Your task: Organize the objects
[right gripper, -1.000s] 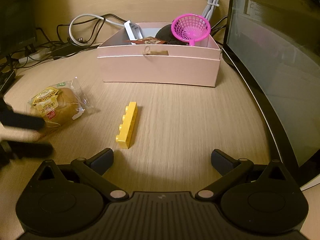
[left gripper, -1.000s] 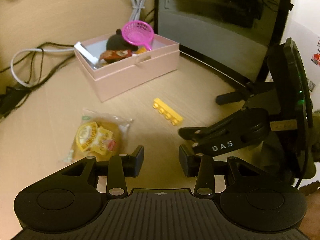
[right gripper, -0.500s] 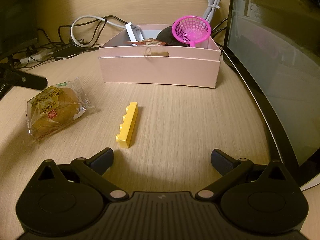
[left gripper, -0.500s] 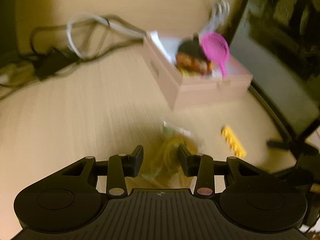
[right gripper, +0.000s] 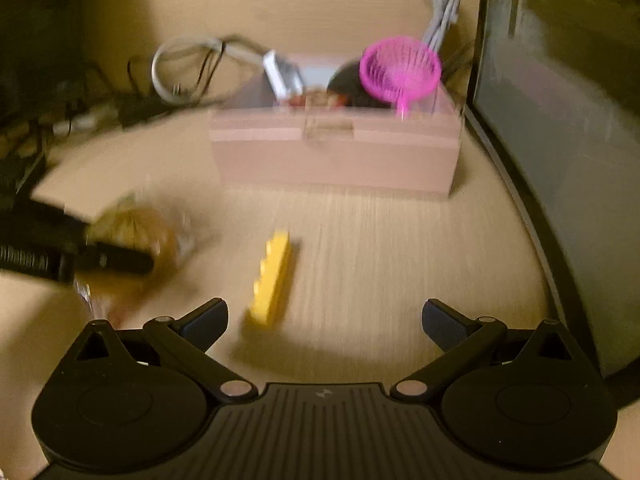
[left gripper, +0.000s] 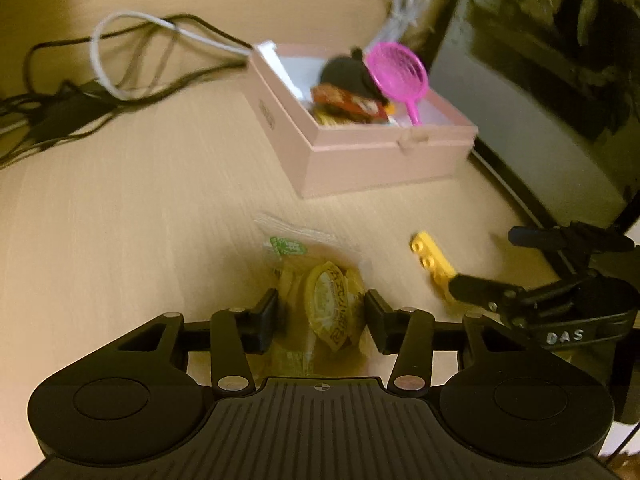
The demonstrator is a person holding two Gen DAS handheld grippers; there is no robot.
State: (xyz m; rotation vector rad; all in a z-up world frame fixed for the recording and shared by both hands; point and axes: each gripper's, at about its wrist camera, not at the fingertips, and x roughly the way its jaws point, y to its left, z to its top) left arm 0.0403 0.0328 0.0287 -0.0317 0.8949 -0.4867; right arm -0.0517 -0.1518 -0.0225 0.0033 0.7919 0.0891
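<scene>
The left gripper (left gripper: 321, 314) is straddling the wrapped bun (left gripper: 320, 300), jaws just widening, pads not yet pressing; the slippery wrapper risks squirting out. The right gripper (right gripper: 325, 326) is hanging spread, the yellow brick (right gripper: 272, 280) lying just ahead. "DAS" is showing on the right gripper's arm; the bun's label is staying unreadable.

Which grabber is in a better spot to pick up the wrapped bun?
Probably the left gripper: the wrapped bun already lies between its fingers, which have just been opening. The right gripper is open nearer the yellow brick.
</scene>
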